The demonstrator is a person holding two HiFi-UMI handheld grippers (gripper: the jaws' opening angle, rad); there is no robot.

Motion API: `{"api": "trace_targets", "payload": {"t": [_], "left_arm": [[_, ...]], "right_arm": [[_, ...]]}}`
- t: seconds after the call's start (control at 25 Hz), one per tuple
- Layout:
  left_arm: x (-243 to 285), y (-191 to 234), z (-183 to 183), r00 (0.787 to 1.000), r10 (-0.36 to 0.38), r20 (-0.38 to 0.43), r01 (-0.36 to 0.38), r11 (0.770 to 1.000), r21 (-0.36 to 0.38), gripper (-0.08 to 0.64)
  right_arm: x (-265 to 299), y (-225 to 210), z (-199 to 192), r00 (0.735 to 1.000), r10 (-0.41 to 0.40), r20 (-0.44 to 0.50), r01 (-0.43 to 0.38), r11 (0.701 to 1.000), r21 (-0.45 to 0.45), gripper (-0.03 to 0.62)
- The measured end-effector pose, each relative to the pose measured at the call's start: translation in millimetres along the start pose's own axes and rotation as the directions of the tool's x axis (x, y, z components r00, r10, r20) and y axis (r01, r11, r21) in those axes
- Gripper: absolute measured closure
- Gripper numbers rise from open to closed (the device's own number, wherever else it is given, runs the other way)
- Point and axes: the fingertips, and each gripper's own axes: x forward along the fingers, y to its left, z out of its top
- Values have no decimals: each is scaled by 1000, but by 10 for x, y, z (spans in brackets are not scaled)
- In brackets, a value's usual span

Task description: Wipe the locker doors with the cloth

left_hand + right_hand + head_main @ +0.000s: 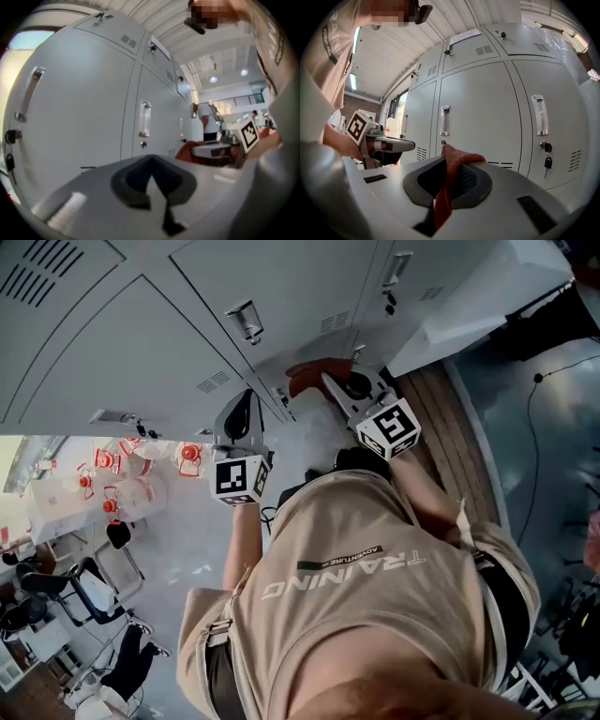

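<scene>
The right tool (445, 187) has its jaws closed on the red cloth (457, 161). A folded hump of cloth stands up past the jaw tips, and a strip of it trails back down the slot between them. In the right gripper view the hump points at the grey locker doors (478, 117), just below a chrome handle (445, 120) and its lock. Whether the cloth touches the door cannot be told. One door to the right, a key (547, 162) hangs from its lock.

In the head view the right tool (328, 385) reaches towards the foot of the lockers (112, 334), with the cloth (309, 374) bunched at its tip next to the door.

The left tool (157, 187) has its jaws together with nothing between them. It is held beside the right tool, apart from the cloth and facing the same row of doors (79, 108). In the head view the left tool (242, 413) sits just left of the right one, its marker cube (240, 478) towards the person (375, 596).
</scene>
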Motion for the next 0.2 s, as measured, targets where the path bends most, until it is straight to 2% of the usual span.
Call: {"api": "trace_targets", "payload": {"t": [0.2], "left_arm": [[198, 88, 75, 1000, -24, 16, 23, 1000, 15, 555]], "right_arm": [[133, -106, 25, 1000, -9, 11, 9, 1000, -4, 565]]}}
